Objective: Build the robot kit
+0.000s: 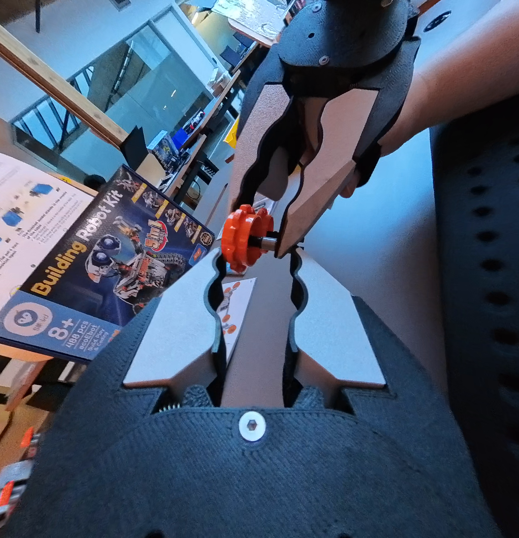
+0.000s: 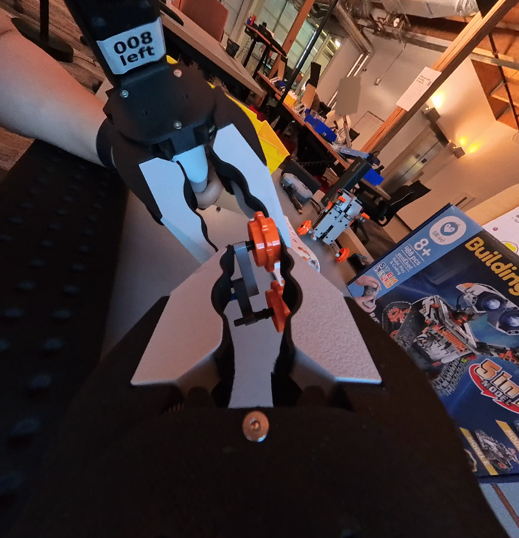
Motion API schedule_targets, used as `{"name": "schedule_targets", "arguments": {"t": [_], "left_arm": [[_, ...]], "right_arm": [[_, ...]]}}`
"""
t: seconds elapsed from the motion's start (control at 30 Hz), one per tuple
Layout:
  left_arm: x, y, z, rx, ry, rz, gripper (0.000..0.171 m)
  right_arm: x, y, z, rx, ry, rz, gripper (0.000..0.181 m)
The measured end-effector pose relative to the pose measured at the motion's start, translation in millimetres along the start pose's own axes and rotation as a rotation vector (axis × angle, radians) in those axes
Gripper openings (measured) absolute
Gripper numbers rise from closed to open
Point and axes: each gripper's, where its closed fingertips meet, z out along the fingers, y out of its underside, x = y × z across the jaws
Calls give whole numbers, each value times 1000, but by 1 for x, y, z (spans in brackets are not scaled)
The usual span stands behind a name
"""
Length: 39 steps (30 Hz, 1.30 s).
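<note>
Well, I logged: right tongs [image 2: 255, 256] clenched on grey beam [image 2: 245, 273], held aloft at centre | beam carried far orange wheel [image 2: 264, 244] and near orange wheel [image 2: 277, 305] on axles | left tongs [image 1: 256, 259] released, jaws apart round far orange wheel | part-built grey model [image 2: 336, 221] stood far right | kit box [image 2: 456, 320] lay near right

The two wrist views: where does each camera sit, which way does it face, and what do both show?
Left wrist view: on the left gripper, facing the right gripper, a forearm and the toy box.
Right wrist view: on the right gripper, which grips a grey piece with orange wheels; facing the left gripper.
Shared: orange wheels, toy box, both grippers.
</note>
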Motion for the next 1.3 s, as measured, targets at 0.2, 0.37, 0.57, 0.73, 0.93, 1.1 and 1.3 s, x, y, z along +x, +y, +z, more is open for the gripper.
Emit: {"name": "schedule_targets", "arguments": {"t": [0.2, 0.37, 0.57, 0.73, 0.93, 1.1, 1.3], "left_arm": [[4, 8, 5, -50, 27, -80, 41], [2, 4, 4, -26, 29, -161, 41], [2, 10, 6, -57, 13, -147, 40], [-1, 7, 5, -43, 5, -179, 40], [-4, 5, 4, -35, -11, -175, 40], [-7, 5, 4, -30, -30, -179, 41], [-11, 6, 4, -38, -61, -175, 41]], "right_arm": [[0, 11, 1, -52, -36, 66, 31], [2, 6, 1, -20, -51, 153, 30], [3, 11, 2, -50, -33, 146, 30], [5, 8, 2, -25, -32, 192, 30], [6, 5, 2, -8, -37, 231, 31], [8, 3, 4, 22, -58, 316, 30], [11, 3, 6, 29, -58, 384, 31]]}}
